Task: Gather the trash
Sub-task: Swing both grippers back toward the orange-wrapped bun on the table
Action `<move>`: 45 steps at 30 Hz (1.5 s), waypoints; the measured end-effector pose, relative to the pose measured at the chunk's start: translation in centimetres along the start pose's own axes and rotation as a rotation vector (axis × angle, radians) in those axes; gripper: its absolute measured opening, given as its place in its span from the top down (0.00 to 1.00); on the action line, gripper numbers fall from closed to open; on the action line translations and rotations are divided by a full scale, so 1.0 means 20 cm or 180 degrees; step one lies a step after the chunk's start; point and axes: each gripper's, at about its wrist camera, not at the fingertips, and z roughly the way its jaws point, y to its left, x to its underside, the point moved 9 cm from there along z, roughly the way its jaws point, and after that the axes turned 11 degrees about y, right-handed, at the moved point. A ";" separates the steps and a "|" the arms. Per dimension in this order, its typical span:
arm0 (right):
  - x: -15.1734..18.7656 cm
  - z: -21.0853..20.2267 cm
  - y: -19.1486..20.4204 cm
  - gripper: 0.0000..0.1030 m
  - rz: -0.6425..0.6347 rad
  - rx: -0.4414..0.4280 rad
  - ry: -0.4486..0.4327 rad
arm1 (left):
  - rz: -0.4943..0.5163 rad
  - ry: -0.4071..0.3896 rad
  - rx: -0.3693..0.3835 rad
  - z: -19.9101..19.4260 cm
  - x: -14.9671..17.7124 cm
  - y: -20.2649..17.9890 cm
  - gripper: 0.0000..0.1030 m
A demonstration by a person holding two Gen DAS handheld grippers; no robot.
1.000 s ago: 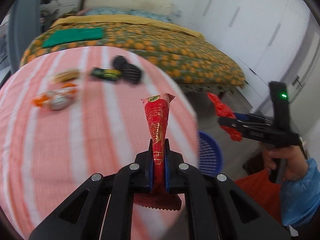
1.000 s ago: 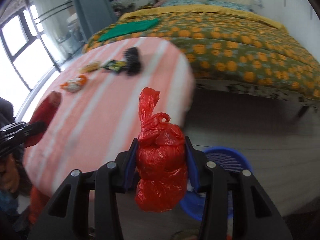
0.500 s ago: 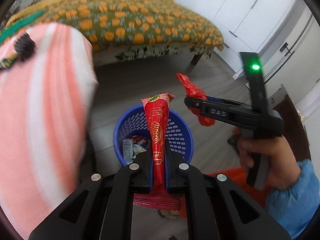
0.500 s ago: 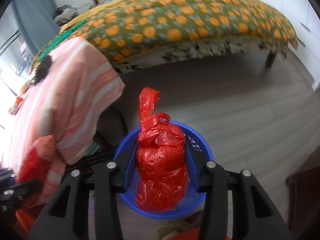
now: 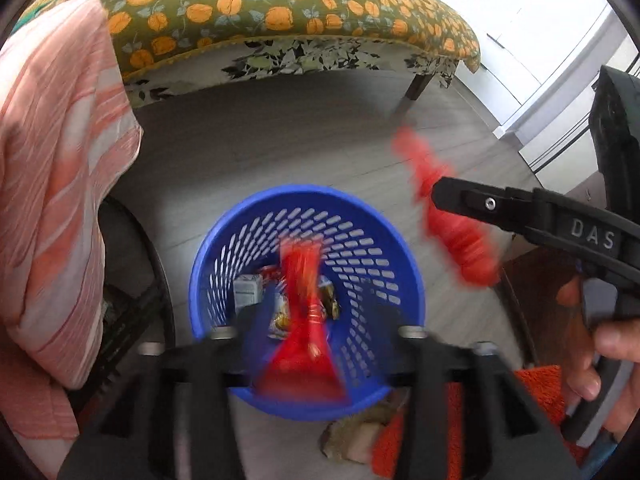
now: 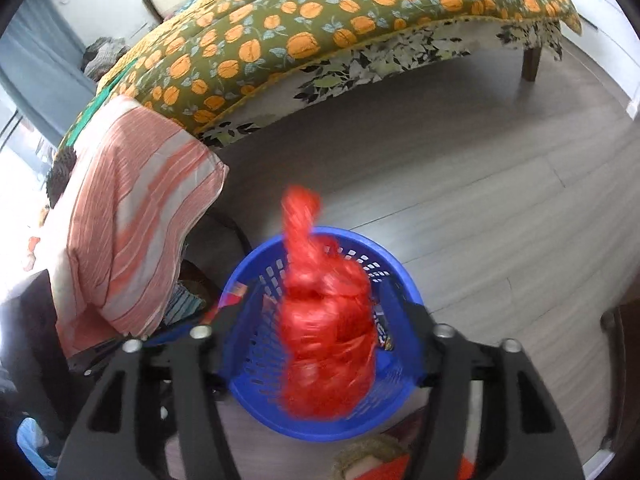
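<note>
A blue mesh basket (image 5: 372, 216) stands on the floor right below both grippers, with several wrappers at its bottom. My left gripper (image 5: 320, 320) is over it with its jaws opening. The red snack wrapper (image 5: 304, 304) is blurred between the pads, free of both and dropping into the basket. In the right wrist view my right gripper (image 6: 320, 316) also hangs over the basket (image 6: 404, 280), jaws opening. The knotted red plastic bag (image 6: 328, 332) is blurred between the pads, with a gap on each side. The left wrist view shows that bag (image 5: 452, 220) beside a right finger (image 5: 480, 202).
A bed with an orange-fruit cover (image 5: 280, 8) lies behind the basket, its leg (image 5: 412, 92) on the grey wood floor. The table's pink striped cloth (image 5: 60, 160) hangs at the left. An orange mat (image 5: 540, 392) lies at the lower right, below a person's hand (image 5: 600, 340).
Both grippers swung from over the table to above the blue basket and came lower. Both sets of jaws have parted, and the red wrapper and the red bag have come loose.
</note>
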 end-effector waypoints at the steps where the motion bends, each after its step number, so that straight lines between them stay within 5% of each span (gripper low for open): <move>1: 0.00 -0.01 0.00 0.41 0.0009 -0.0006 -0.0007 | -0.0001 -0.0038 -0.0012 -0.01 -0.01 0.00 0.40; 6: -0.02 -0.05 -0.01 0.39 0.0007 0.0044 -0.0109 | 0.0067 -0.0211 0.0006 -0.15 -0.01 -0.04 0.27; 10: -0.03 -0.09 0.03 0.21 -0.0071 0.0236 -0.0232 | 0.0145 -0.0401 0.0020 -0.35 0.05 -0.07 0.20; 16: -0.05 -0.18 0.19 0.18 -0.0339 0.0414 -0.0579 | 0.0141 -0.0682 -0.0074 -0.67 0.21 0.04 0.13; 24: 0.10 -0.22 0.71 0.17 -0.1250 0.0462 -0.0867 | -0.0237 -0.0920 -0.0499 -1.04 0.48 0.59 0.11; 34: 0.39 -0.06 1.61 0.17 -0.2055 0.0043 -0.0490 | -0.0902 -0.0948 -0.1128 -1.32 0.73 1.41 0.10; 39: 0.36 0.07 1.95 0.17 -0.2327 0.0210 -0.0398 | -0.1089 -0.0909 -0.1205 -1.40 0.84 1.63 0.10; 45: 0.33 0.23 2.07 0.17 -0.2353 0.0191 -0.0279 | -0.1013 -0.0881 -0.1238 -1.44 0.90 1.74 0.08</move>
